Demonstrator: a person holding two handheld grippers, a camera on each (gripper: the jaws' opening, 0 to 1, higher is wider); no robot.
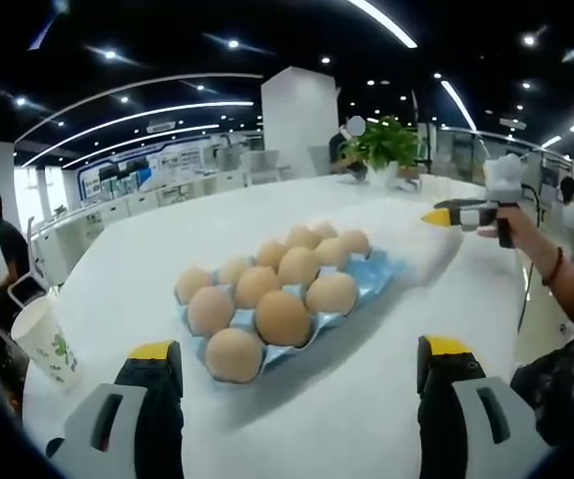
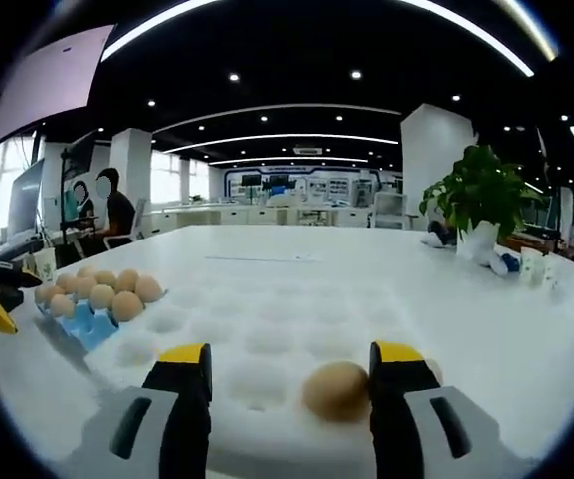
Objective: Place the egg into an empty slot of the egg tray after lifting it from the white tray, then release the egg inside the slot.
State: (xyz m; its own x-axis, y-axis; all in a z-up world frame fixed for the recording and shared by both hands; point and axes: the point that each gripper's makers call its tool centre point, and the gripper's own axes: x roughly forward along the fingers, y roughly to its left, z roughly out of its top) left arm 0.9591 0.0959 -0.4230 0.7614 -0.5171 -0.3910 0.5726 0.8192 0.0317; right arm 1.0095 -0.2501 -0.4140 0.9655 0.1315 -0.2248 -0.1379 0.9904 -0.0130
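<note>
A blue egg tray (image 1: pixel 371 274) lies mid-table in the left gripper view, holding several brown eggs (image 1: pixel 283 316); bare blue slots show at its far right end. My left gripper (image 1: pixel 299 361) hovers open just short of its near end, nothing between the jaws. In the right gripper view a white dimpled tray (image 2: pixel 267 329) spreads ahead, with one brown egg (image 2: pixel 336 389) on it. My right gripper (image 2: pixel 291 364) is open around that egg, which lies close against the right fingertip (image 2: pixel 398 357). The blue egg tray (image 2: pixel 92 324) sits to the left.
A paper cup (image 1: pixel 45 341) stands at the table's left edge. A potted plant (image 1: pixel 386 145) and small bottles (image 2: pixel 531 267) stand at the far side. The right gripper (image 1: pixel 476 213), held by a person's hand, hangs above the white tray (image 1: pixel 428 251). A person (image 2: pixel 117 210) sits at a distant desk.
</note>
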